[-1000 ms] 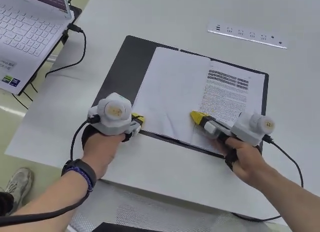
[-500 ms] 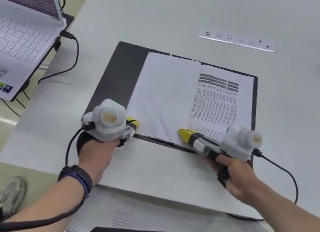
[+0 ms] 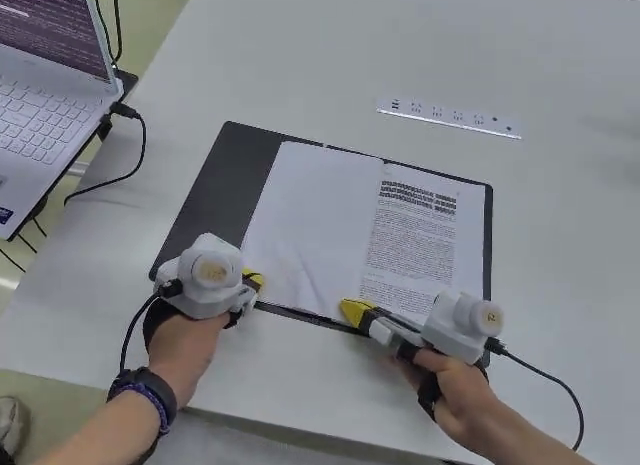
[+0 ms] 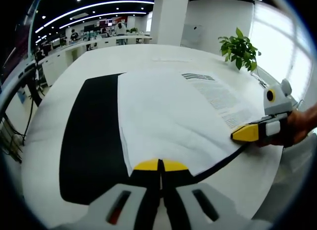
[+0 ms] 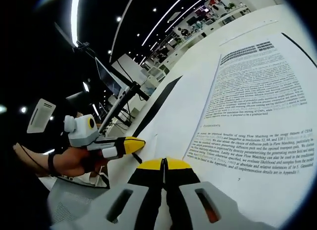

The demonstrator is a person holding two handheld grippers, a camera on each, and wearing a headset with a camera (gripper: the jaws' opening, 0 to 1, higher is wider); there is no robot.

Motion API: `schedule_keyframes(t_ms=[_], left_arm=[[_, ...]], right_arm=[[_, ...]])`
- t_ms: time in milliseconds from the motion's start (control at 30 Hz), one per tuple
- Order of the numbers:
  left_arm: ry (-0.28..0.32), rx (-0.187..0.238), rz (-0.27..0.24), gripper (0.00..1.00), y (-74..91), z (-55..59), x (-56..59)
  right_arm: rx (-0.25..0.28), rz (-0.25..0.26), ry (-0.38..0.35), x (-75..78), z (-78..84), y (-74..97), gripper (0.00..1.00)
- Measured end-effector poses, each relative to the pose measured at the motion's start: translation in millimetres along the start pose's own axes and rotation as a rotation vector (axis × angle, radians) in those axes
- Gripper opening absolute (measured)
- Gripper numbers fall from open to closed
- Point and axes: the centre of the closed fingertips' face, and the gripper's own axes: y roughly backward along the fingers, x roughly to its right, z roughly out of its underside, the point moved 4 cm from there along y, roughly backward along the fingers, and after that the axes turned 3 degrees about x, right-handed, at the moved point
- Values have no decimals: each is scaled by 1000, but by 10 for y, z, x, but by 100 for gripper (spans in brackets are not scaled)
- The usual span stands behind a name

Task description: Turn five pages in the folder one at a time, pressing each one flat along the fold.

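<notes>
Nearby, laptop (image 3: 40, 115) and power strip (image 3: 450, 117) flank the folder (image 3: 215, 190); left gripper (image 3: 250, 281) and right gripper (image 3: 352, 308) both seem closed.

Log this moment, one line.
folder open | blank page left, printed page right | left gripper shut at blank page's edge | right gripper shut, near end of fold

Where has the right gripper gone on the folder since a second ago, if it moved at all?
Yes. Judged against the folder, the right gripper has slid toward the person and now sits almost at its near edge.
</notes>
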Motion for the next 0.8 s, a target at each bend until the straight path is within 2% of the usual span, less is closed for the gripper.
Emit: schedule_keyframes(t_ms=[233, 367, 433, 500, 567, 667, 800], left_arm=[[-14, -44, -17, 1, 21, 6, 38], [-1, -59, -3, 10, 62, -22, 102], [8, -51, -5, 14, 122, -66, 125], [29, -33, -11, 16, 188, -118, 135], [44, -13, -16, 19, 258, -162, 149], [49, 1, -13, 22, 345, -191, 184], [46, 13, -16, 24, 439, -208, 202]], right_arm=[[6, 21, -68, 1, -2, 7, 0], [20, 42, -102, -17, 1, 47, 0], [22, 57, -57, -32, -8, 87, 0], [8, 61, -39, -59, -9, 148, 6], [-5, 87, 51, -46, -27, 239, 12], [-10, 103, 83, -66, -42, 370, 20], [-16, 134, 135, -21, -90, 553, 25]])
